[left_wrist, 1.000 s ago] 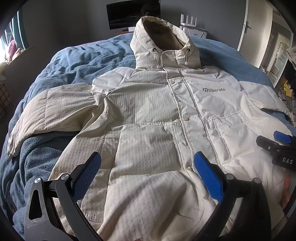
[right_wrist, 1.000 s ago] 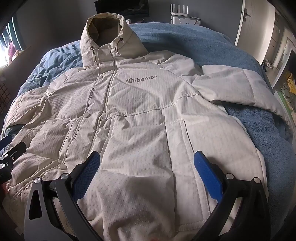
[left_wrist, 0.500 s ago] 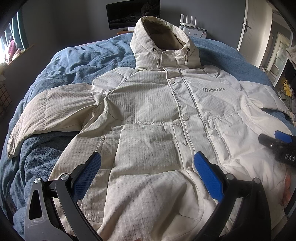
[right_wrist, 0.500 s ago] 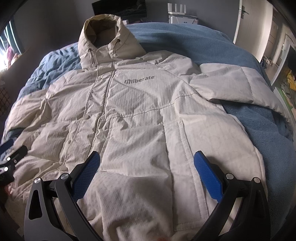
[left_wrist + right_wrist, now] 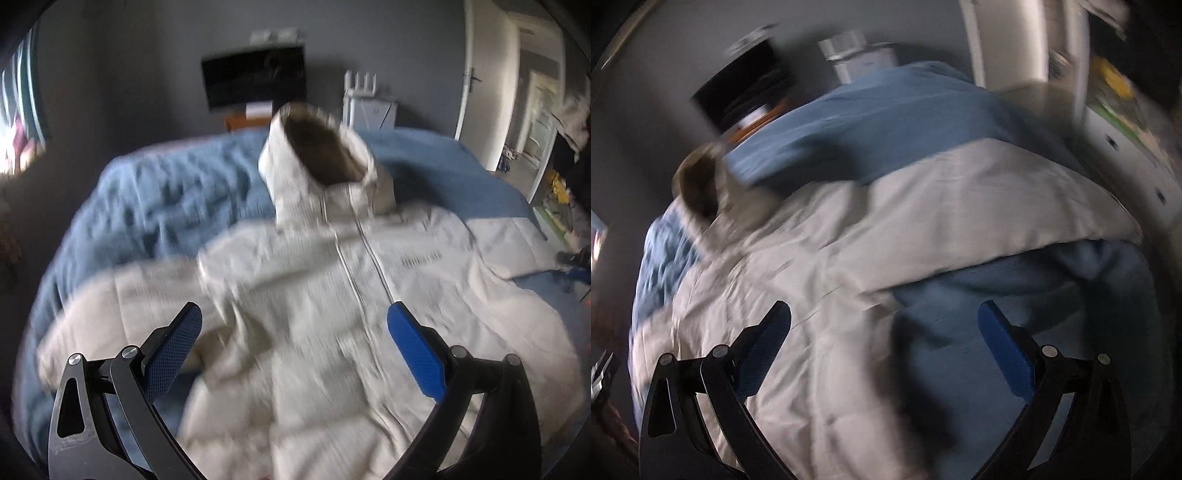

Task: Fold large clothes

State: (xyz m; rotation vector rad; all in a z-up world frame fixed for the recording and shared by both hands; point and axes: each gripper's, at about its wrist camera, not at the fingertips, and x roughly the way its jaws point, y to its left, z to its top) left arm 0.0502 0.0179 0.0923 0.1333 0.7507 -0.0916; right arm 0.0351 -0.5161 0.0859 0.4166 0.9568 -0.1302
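Observation:
A large cream hooded jacket [image 5: 317, 317] lies front up on a blue bed, hood [image 5: 325, 155] toward the far wall, both sleeves spread out. My left gripper [image 5: 293, 347] hangs open over the jacket's chest, near its left sleeve [image 5: 122, 295]. My right gripper [image 5: 884, 347] is open too, above the jacket's right side, where body and right sleeve [image 5: 979, 206] meet the blue cover. In the left wrist view the right gripper [image 5: 576, 258] shows at the far right edge. Both views are motion-blurred. Nothing is between either pair of fingers.
The blue bed cover [image 5: 162, 199] surrounds the jacket. A dark screen [image 5: 255, 77] and a white router [image 5: 369, 103] stand at the far wall. A doorway [image 5: 491, 92] opens at the right. Cluttered white furniture [image 5: 1123, 122] stands beside the bed on the right.
Both grippers have swung fast, blurring the views. The left now looks higher up the jacket toward the hood. The right has turned rightward over the right sleeve and bare cover.

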